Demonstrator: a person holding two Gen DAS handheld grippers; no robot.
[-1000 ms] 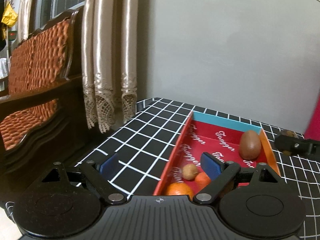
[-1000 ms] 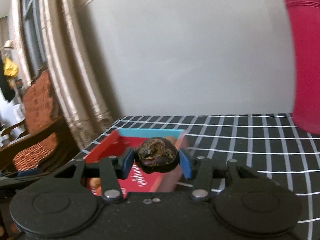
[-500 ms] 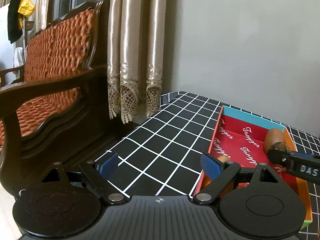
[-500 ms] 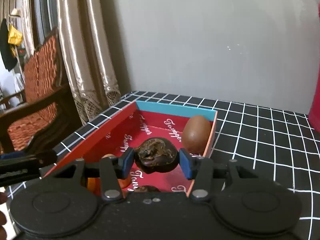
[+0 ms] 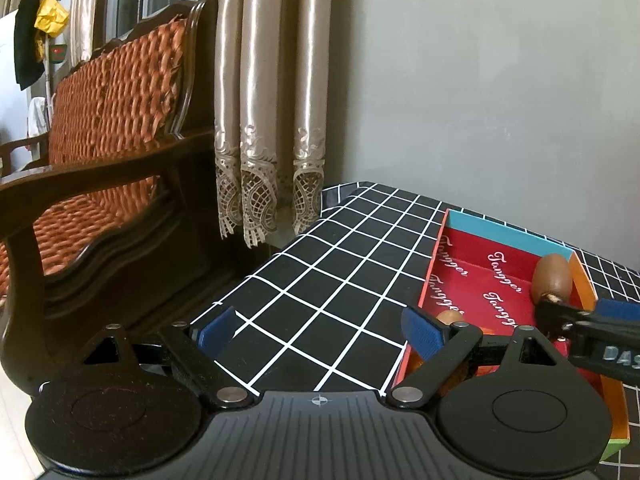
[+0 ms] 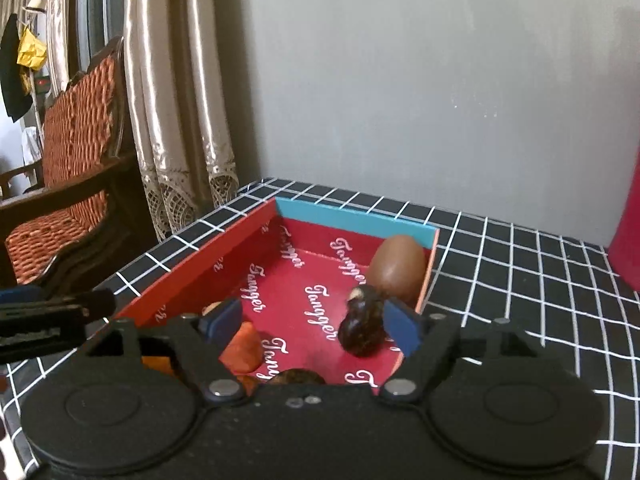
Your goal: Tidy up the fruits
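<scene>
A red tray (image 6: pixel 192 280) printed with white script, with a teal far wall, sits on the checked tablecloth. My right gripper (image 6: pixel 310 326) is open above the tray. A dark wrinkled fruit (image 6: pixel 362 330) sits free against its right pad, blurred, over the tray floor. A brown oval fruit (image 6: pixel 396 268) rests in the tray's far right corner. An orange fruit (image 6: pixel 242 346) and other small fruits lie at the near end. My left gripper (image 5: pixel 320 330) is open and empty over the cloth, left of the tray (image 5: pixel 504 236). The brown fruit (image 5: pixel 552 282) also shows there.
The black tablecloth (image 5: pixel 340 272) with white grid ends at the left, beside a carved wooden sofa (image 5: pixel 100 168) with orange woven cushions. Satin curtains (image 5: pixel 272 120) hang behind. A grey wall backs the table. A large pink object (image 6: pixel 628 232) stands at far right.
My right gripper has opened and let go of the dark fruit, which now drops free inside the tray. My left gripper has stayed open and shifted slightly leftward.
</scene>
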